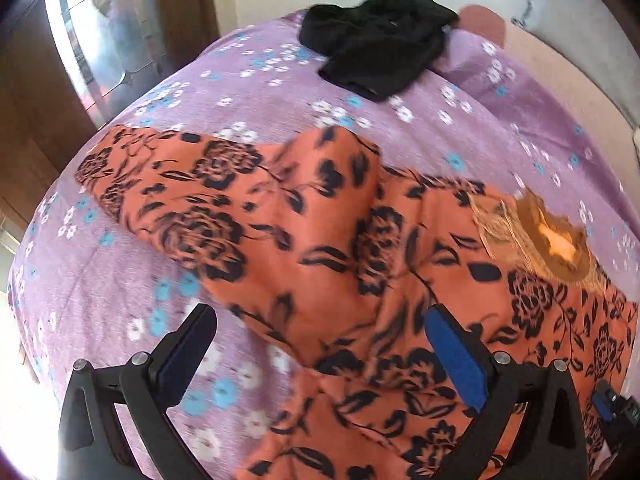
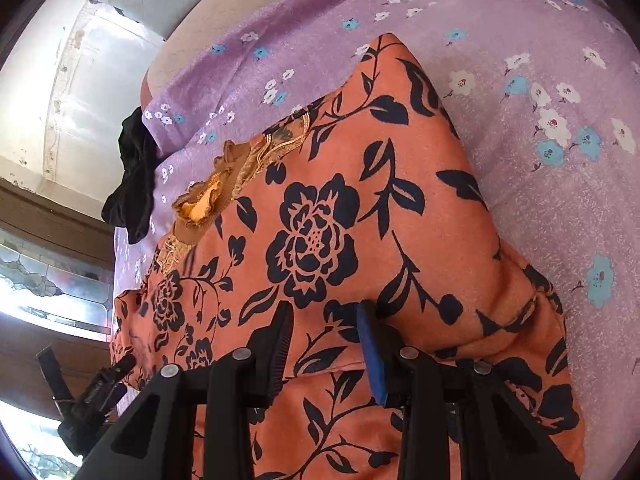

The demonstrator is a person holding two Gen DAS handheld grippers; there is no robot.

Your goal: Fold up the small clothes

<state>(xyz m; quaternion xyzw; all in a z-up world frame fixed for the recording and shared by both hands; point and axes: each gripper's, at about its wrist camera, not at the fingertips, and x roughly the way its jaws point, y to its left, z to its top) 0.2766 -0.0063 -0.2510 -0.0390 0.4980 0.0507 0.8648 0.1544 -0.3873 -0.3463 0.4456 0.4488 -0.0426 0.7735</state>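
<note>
An orange garment with a black flower print (image 1: pixel 320 232) lies spread on a purple flowered bedsheet (image 1: pixel 248 80); its gold frilled neckline (image 1: pixel 556 240) points right. My left gripper (image 1: pixel 320 328) is open just above the garment's near edge, holding nothing. In the right wrist view the same garment (image 2: pixel 320 220) fills the middle, neckline (image 2: pixel 208 200) at the left. My right gripper (image 2: pixel 324 328) is open, fingers low over the cloth, with a fold of it between them.
A black garment (image 1: pixel 376 48) lies crumpled at the far side of the bed, also in the right wrist view (image 2: pixel 134 176). A window (image 1: pixel 92 40) and wooden frame are beyond the bed's left. The other gripper (image 2: pixel 92 400) shows at lower left.
</note>
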